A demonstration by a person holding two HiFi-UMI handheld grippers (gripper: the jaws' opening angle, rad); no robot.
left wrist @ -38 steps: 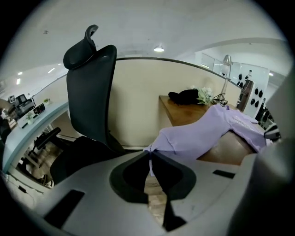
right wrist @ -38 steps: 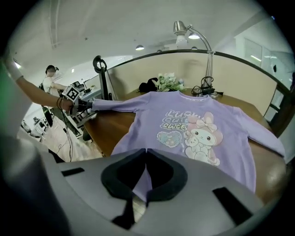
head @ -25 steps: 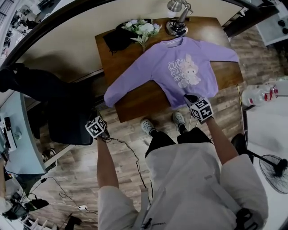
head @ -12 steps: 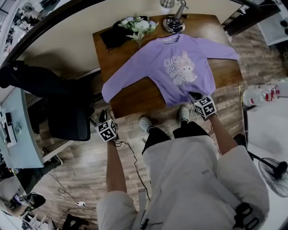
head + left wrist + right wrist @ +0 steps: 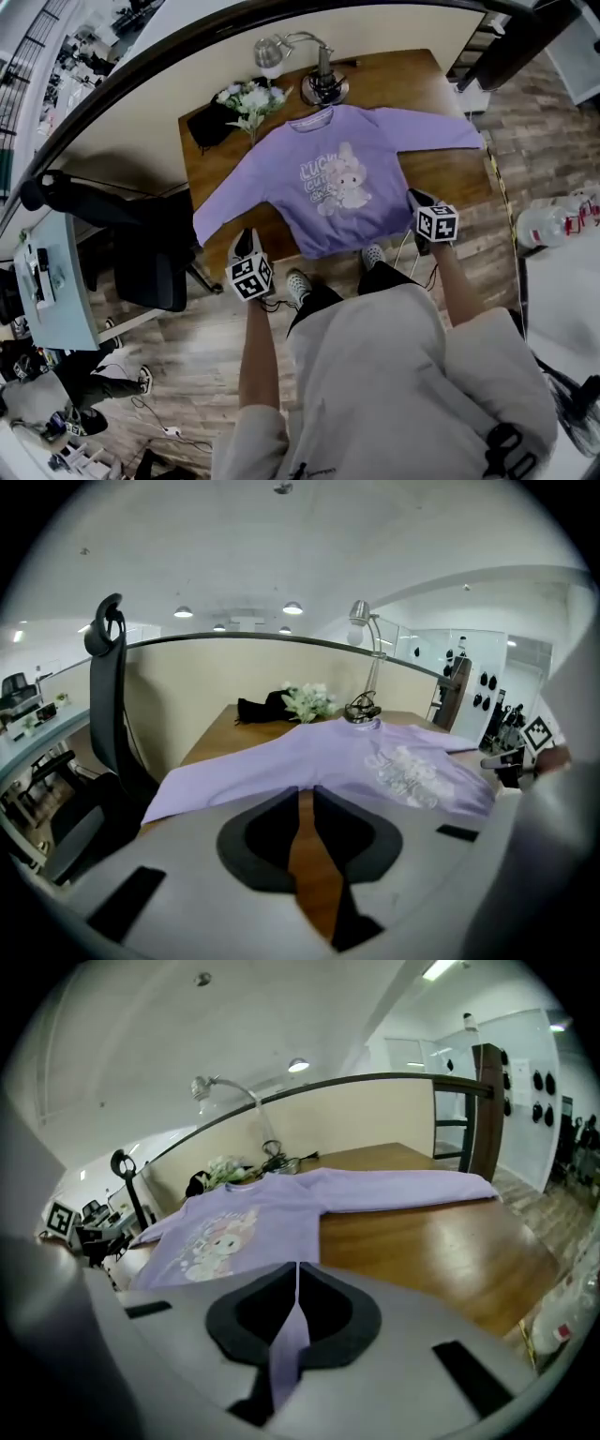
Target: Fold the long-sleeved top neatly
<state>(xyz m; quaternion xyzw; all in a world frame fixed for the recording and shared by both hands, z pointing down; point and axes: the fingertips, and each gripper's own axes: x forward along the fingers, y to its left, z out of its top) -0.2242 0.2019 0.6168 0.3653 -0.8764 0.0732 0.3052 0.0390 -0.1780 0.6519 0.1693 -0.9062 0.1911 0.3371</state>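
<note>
**Desk:** What does the frame show?

**Photographer:** A purple long-sleeved top [image 5: 328,178] lies flat, print up, on a wooden tabletop [image 5: 450,183]. Its collar points to the far edge, beside a lamp [image 5: 323,86] and flowers [image 5: 248,98], and its hem lies along the near edge. One sleeve runs toward the near left corner, the other toward the right edge. Nothing is folded yet.

**Desk:** And the grippers?

**Photographer:** The left gripper [image 5: 244,241] hovers at the near edge, just left of the hem. Its jaws are a little apart, with bare wood showing between them and nothing held. The right gripper [image 5: 415,198] sits at the hem's right corner, jaws pressed almost together. A sliver of purple shows in the slit, but no cloth looks gathered, so I read it as closed rather than gripping.

**Desk:** How should the opening step go?

**Photographer:** Probably a sleeve first. The right jaws need to open before they bite. Each gripper should pinch at the cloth's edge and lift only enough to clear the wood. Carry the sleeve across the chest, square to the side seam, and lay it down without dragging the body off the near edge.
</note>
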